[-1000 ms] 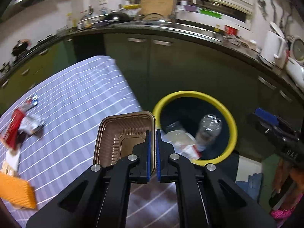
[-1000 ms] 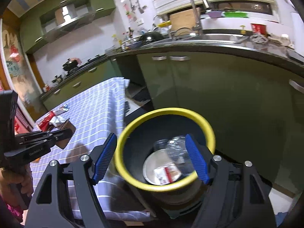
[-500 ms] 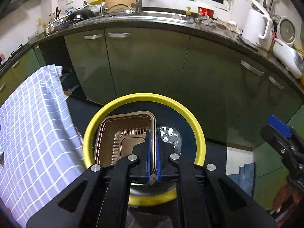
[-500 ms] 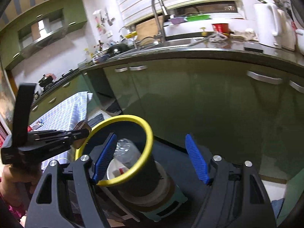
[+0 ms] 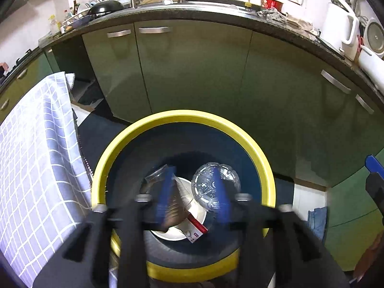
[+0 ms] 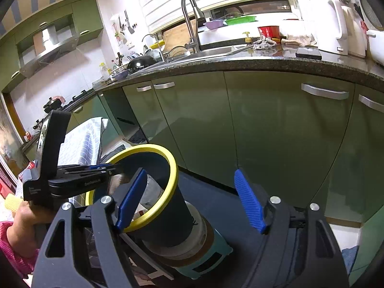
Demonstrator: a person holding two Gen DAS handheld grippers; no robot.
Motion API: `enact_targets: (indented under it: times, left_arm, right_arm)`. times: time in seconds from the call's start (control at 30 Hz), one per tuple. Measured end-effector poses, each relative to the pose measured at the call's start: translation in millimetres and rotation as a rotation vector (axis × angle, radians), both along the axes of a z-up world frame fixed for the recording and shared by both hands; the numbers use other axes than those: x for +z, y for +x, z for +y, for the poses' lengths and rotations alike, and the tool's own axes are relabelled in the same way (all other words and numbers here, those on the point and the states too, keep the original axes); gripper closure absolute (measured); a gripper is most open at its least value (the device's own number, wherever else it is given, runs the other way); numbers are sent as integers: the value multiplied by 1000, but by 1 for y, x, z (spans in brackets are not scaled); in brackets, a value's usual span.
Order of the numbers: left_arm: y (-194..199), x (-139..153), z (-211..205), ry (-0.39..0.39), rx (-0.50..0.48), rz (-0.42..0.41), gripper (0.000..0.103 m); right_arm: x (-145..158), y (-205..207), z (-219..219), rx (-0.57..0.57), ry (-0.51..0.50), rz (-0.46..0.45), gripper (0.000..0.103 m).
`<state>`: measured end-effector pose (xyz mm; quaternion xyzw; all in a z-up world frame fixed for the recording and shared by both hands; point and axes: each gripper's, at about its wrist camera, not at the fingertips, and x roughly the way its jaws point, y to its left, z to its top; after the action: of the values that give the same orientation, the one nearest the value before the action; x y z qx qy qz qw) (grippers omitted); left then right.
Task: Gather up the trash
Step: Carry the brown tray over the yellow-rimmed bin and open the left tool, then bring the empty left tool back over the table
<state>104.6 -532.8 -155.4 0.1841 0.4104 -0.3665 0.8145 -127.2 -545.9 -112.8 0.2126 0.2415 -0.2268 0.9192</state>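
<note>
A dark bin with a yellow rim [image 5: 182,116] stands on the floor right under my left gripper [image 5: 192,192]. Its jaws are opening, and its blue fingers [image 5: 165,192] are blurred. The brown plastic tray [image 5: 174,207] is a blur between and below them, loose and inside the bin. It lies over a white plate [image 5: 186,187], beside a clear plastic bottle [image 5: 204,187] and a red-and-white wrapper [image 5: 196,228]. My right gripper [image 6: 190,171] hangs open and empty to the right of the bin [image 6: 172,168]. From there I see the left gripper [image 6: 112,168] reaching over the rim.
Green cabinet doors [image 5: 192,72] rise just behind the bin under a dark counter with a sink. The table's checked cloth [image 5: 36,156] hangs at the left. A blue rag [image 5: 316,218] lies on the floor at the right. A hand [image 6: 21,218] grips the left tool.
My left gripper carried the brown tray from the table's edge to above the bin, then parted its jaws and the tray dropped free. The right gripper swung right, off the bin.
</note>
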Motion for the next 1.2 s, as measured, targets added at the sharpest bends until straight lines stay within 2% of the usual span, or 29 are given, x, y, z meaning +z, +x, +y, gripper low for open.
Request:
enact_targets:
  times: [0.33,0.57,0.67,0.77,1.0,1.2]
  left_arm:
    - [-12,31,44,-70,9,-26,43]
    - [-16,61,108,-131,85,-68,34]
    - [-19,69,136,-140,125,-101,27]
    - [-21,76,174,-148,190,-139,23]
    - [-21,78,275,-162,349,-149,12]
    - [-34,75,380,-143,539,-179,11]
  right_arm:
    - [4,8,8,25,-13,12,31]
    - [8,27,25,64,-25,33,31]
    - [11,38,34,96,-32,39,31]
    - [14,48,48,136,-39,42,30]
    - [34,93,99,322,-48,27,29]
    - [62,160,182,643,-88,21,29]
